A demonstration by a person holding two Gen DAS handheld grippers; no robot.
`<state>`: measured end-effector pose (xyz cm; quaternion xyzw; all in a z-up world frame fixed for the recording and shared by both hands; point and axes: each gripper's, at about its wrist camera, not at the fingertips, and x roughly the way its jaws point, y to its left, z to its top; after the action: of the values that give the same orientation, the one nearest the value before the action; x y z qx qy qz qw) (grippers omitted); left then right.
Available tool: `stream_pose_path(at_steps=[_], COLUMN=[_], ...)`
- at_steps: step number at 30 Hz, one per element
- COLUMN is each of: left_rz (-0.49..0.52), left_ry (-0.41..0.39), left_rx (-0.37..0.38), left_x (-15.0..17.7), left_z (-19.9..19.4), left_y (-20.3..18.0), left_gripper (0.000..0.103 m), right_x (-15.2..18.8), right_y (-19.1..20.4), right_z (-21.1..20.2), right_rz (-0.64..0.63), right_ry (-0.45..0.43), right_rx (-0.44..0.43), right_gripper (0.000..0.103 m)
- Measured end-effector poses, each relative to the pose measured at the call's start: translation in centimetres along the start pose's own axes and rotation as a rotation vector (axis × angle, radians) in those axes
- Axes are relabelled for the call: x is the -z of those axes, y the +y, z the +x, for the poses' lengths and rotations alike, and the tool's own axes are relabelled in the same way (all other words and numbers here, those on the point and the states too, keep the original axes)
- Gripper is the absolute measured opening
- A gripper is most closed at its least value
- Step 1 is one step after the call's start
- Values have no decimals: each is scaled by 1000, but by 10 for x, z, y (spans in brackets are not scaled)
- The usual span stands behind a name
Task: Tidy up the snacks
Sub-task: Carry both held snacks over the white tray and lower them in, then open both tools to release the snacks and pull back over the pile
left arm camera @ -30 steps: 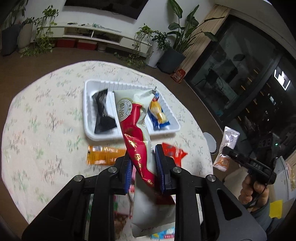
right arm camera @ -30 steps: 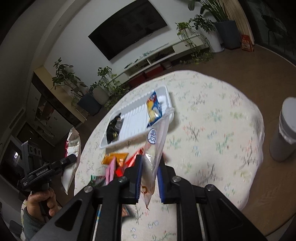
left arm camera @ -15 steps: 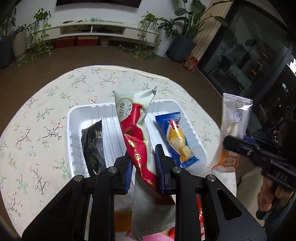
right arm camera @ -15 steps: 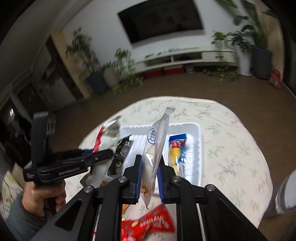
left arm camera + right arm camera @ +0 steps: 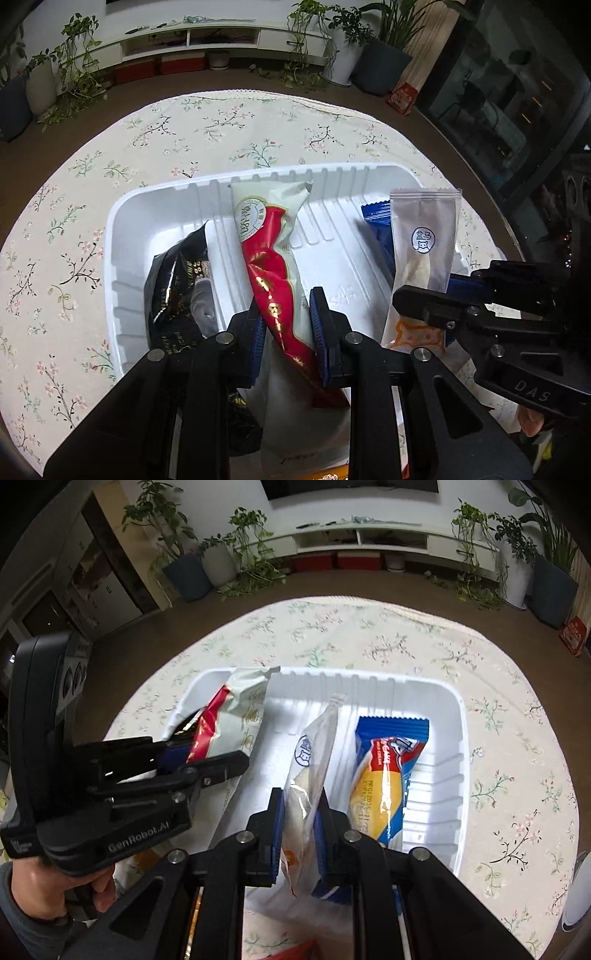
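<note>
A white ribbed tray sits on the round flowered table. My left gripper is shut on a red and cream snack packet held over the tray's middle; it also shows in the right wrist view. My right gripper is shut on a clear packet with a blue round logo, held over the tray; it shows in the left wrist view. A black packet lies at the tray's left. A blue and yellow packet lies at its right.
The flowered tablecloth covers the round table. More loose packets lie under the grippers near the front edge. A white bin stands off the table's right. Potted plants and a low TV shelf stand behind.
Both grippers have moved forward and down over the tray, each still holding its packet. The two packets now hang side by side above the tray.
</note>
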<state>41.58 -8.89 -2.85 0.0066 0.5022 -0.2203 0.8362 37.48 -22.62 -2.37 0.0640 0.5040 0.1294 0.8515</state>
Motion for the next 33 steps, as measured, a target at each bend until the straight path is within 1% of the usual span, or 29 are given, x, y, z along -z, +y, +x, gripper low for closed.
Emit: stream_pose_path(at_steps=[3,6,9,14,17,18,19,20,21,23,24,25,26,27,30,31,32,33], left_rz=[18,15,15,9,0,-4,-10,-13,-19,-35,-42,-44,-46,-49,-67,-76,-85,-91], left_ry=[4,9,10,0,-12,-17,-25,-32,-43,-64,-75,-88,-104,-117,-161,-178,-203,-224], left_rx=[-11,-21,-26,-35,-38,-43,-46,-49,-66,-47,-45,-50,-44,-38,-33,-34,-35,-34], left_x=[1,0,2,4,7,8,8,9,10,10,11,11,11,12,18,21,27,32], left_z=[8,13,15,11,4,2,-1,-4,-8,-18,-24,-30,-39,-46,-75,-86,-99,-110], left_y=[-1,0,0,-1,-2,-1,-1,-1,0,3,4,4,5,5,6,8,10,12], left_gripper=[21,21,21,21,23,25,37,56,60,70,74,82,87,89,96,102,102,102], right_x=[2,4,5,8,10,11,11,11,11,11,10,10,9,9,9,10,11,13], right_y=[-4,-3,-4,-7,-7,-8,-8,-9,-8,-8,-8,-8,-8,-9,-10,-11,-12,-12], right_z=[8,16,21,26,28,27,25,24,22,14,9,3,-4,-12,-34,-45,-56,-66], right_rz=[-11,-23,-15,-7,-11,-10,-8,-7,-6,-6,-8,-8,-8,-7,-5,1,11,21], right_ry=[18,32,30,37,39,38,33,27,19,-5,-17,-32,-51,-69,-107,-128,-147,-169], right_rx=[11,16,18,24,22,21,21,22,21,19,23,25,26,28,23,15,3,-13], right_gripper=[17,17,18,20,23,27,31,34,41,46,52,60,63,67,68,72,74,79])
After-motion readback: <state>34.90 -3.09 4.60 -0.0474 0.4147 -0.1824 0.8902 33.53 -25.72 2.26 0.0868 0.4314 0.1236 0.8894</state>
